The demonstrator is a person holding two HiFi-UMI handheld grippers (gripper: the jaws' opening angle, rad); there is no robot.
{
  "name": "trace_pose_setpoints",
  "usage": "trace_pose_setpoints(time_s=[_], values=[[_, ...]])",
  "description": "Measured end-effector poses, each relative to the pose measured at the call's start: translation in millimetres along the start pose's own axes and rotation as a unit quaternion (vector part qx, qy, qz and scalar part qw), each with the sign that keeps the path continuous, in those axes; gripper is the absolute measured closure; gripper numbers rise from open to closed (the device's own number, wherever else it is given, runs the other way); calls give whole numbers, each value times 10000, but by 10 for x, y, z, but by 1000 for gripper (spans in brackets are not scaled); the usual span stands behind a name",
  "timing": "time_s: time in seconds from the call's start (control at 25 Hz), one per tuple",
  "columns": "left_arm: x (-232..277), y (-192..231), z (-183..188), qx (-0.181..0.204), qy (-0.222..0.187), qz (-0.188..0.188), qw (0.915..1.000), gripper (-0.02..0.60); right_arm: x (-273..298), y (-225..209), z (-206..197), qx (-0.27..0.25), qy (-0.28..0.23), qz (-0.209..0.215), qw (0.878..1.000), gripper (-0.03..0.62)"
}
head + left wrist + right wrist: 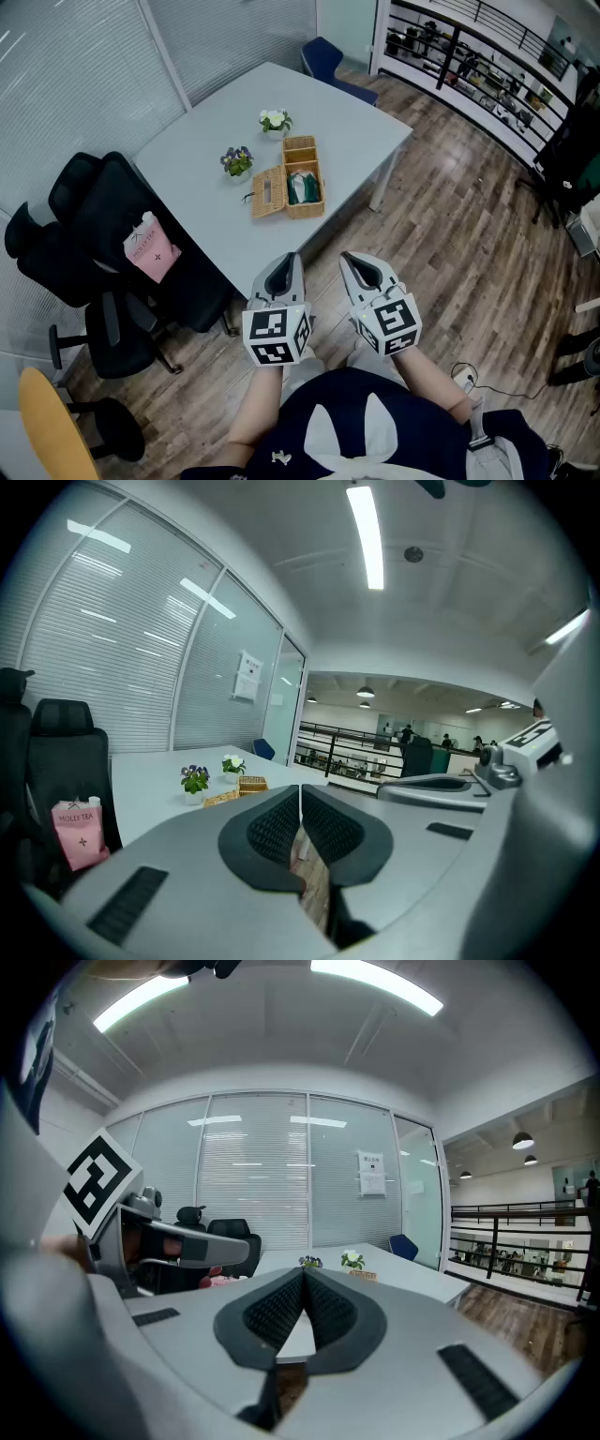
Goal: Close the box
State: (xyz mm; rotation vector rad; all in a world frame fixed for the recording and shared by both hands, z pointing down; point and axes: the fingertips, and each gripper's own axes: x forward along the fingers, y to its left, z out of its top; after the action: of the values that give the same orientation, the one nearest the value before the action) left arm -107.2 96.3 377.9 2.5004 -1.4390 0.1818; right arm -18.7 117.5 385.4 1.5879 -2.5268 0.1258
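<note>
A woven wicker box [303, 176] lies on the grey table [197, 169], its lid [268, 192] swung open to the left and green things inside. In the left gripper view the box [251, 784] shows small and far off; in the right gripper view the box [364, 1275] is a sliver on the table's far part. My left gripper [287, 260] and right gripper [349, 261] hover side by side before the table's near edge, well short of the box. Both are shut with nothing between their jaws. The left gripper [300, 789] and right gripper [305, 1273] point almost level towards the table.
Two small flower pots stand beside the box: purple flowers [236, 161] and white flowers [275, 121]. A black office chair [103, 244] with a pink bag [151, 247] on it stands left of the table. A blue chair [324, 58] is at the far end, an orange chair [47, 422] near left.
</note>
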Motion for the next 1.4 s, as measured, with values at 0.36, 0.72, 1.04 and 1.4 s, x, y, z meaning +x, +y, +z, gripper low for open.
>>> trace_pose_setpoints(time_s=[0.36,0.72,1.04,1.4], values=[[13,244,21,-385,-47,-85,9992,555,136,17,-46,58,18,-209,9998,589],[-17,541,15,-1692,-249,-813,9819,544,223,115,-157,208,89,-525,9984,589],[197,731,-119,-2675,-295,-1091,9569,336,370,39,-314,331,263,-568,9975,589],[753,1051,-437,-3618,219,-729,9291,328,777,-342,-329,321,460,-349,9978,589]])
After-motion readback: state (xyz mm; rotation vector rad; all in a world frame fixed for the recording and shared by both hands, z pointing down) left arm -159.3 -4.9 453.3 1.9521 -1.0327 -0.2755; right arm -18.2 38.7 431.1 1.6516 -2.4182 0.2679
